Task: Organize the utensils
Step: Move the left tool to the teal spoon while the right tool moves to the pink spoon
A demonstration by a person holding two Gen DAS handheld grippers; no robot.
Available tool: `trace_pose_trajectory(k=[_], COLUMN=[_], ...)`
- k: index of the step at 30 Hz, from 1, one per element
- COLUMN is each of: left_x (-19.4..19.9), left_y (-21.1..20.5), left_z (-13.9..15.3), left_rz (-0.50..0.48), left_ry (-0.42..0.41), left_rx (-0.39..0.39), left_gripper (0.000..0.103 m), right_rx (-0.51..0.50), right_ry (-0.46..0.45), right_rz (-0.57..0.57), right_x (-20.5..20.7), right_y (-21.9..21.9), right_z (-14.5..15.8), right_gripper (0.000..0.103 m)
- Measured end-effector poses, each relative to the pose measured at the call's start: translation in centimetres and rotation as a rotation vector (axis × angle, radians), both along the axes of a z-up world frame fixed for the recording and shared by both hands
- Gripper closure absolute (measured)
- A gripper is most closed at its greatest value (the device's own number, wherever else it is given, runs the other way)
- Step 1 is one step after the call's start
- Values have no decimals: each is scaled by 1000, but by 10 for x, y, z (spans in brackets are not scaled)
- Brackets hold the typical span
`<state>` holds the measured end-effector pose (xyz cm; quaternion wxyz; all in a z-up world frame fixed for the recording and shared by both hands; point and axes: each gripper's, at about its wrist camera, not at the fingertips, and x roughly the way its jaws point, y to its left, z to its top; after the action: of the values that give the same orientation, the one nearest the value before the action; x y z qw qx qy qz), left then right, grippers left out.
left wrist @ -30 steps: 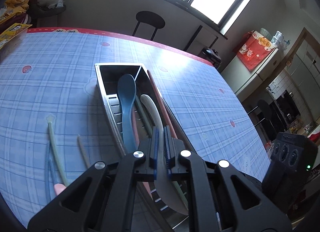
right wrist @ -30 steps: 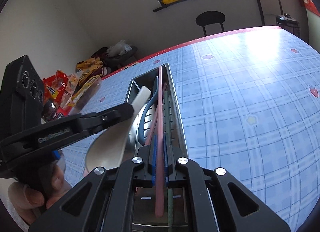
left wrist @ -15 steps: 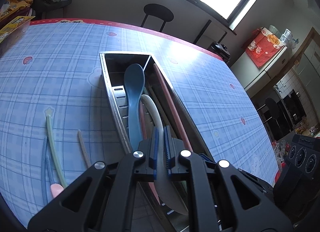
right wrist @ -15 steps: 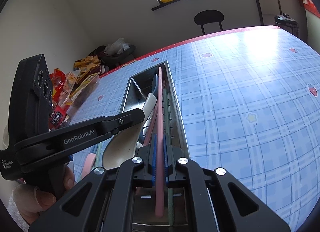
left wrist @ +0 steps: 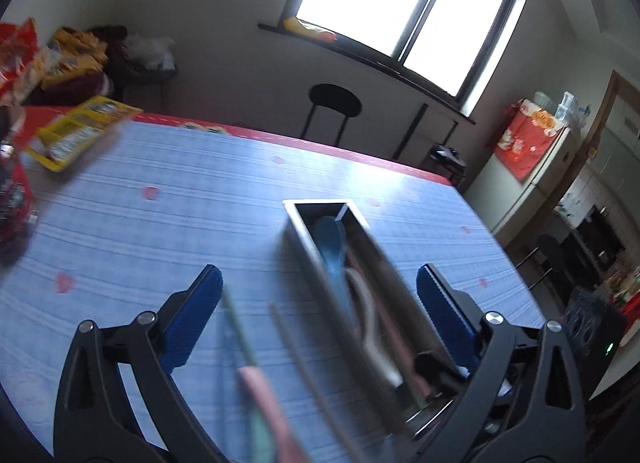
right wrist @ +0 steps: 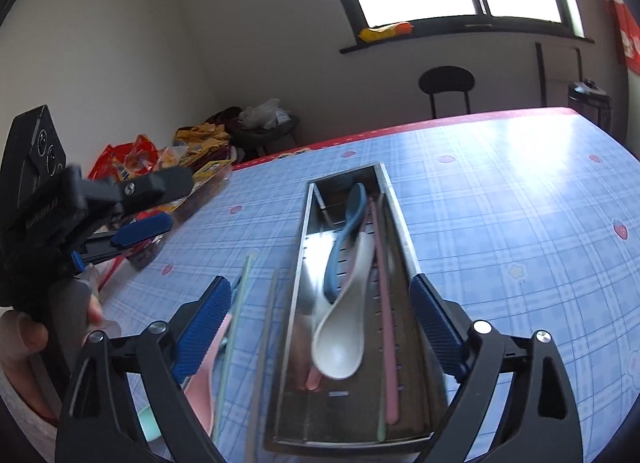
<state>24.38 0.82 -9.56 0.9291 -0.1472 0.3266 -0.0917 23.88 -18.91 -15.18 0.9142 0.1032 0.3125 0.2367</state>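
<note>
Right now my right gripper [right wrist: 320, 315] stands wide apart over the near end of the long stainless-steel utensil tray [right wrist: 396, 219], its blue-padded fingers [right wrist: 434, 321] straddling the tray's two long walls with nothing between them. Inside the tray lie a white ceramic soup spoon [right wrist: 344, 327], its bowl toward me and tilted up across a dark blue plastic spoon [right wrist: 348, 219], and along the right-hand side a long pink chopstick [right wrist: 385, 303] beside a pale green one [right wrist: 382, 429] whose tip shows at the near wall. My left gripper [left wrist: 320, 295] is also spread wide and holds nothing; in the right wrist view it sits off to the left of the tray, raised above the cloth, with my hand [right wrist: 24, 339] on its grip. Loose utensils lie on the blue plaid tablecloth [right wrist: 500, 223] just left of the tray: a pale green chopstick [right wrist: 236, 327], a grey-brown chopstick [right wrist: 266, 323] lying close along the tray's left wall, and a pink spoon [right wrist: 208, 367] partly hidden behind my left finger pad. The left wrist view is blurred, so I cannot tell those loose pieces apart cleanly there. To the right of the tray the cloth runs bare to the red table edge [right wrist: 460, 121]. Snack packets in red and yellow [right wrist: 160, 159] crowd the far left corner, and a black round stool [right wrist: 446, 81] stands beyond the far edge under the window.
</note>
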Motion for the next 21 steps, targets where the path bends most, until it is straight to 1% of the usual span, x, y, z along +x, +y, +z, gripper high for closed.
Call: trace_pose_trajectory(k=[4, 8, 9, 10, 11, 13, 14, 15, 16, 17, 19, 20, 21], left_x=[-41, -80, -87, -95, -100, -112, -116, -120, -121, -123, -123, -121, -120], left_y=[26, 44, 48, 50, 51, 53, 54, 54, 54, 56, 57, 55, 53], left_z=[-11, -29, -32, -36, -39, -44, -46, -49, -52, -54, -58, -60, -62], left_rz=[24, 39, 40, 33, 23, 3, -10, -23, -30, -36, -74, -93, -108], left_ry=[-2, 12, 12, 13, 15, 10, 8, 10, 12, 11, 15, 24, 33], left_rx=[97, 200, 211, 217, 218, 222, 221, 217, 209, 190, 141, 129, 127], left_gripper=[6, 6, 7, 7, 7, 10, 18, 28, 36, 39, 57, 61, 69], right_rx=[7, -21, -22, -20, -15, -5, -8, -7, -6, 0, -10, -30, -54], right_ry=[-23, -42, -38, -30, -17, 1, 12, 24, 39, 59, 81, 88, 87], right_rz=[73, 155, 175, 194, 218, 255, 267, 285, 303, 319, 317, 314, 308], right_x=[-12, -24, -27, -29, -32, -35, -37, -40, -42, -43, -46, -48, -51], right_y=[15, 32, 35, 39, 42, 47, 50, 53, 56, 60, 69, 73, 78], right_z=[3, 3, 3, 2, 2, 0, -1, -2, -4, -6, -10, -13, -14], right_gripper=[13, 14, 17, 24, 27, 42, 47, 58, 67, 70, 84, 87, 90])
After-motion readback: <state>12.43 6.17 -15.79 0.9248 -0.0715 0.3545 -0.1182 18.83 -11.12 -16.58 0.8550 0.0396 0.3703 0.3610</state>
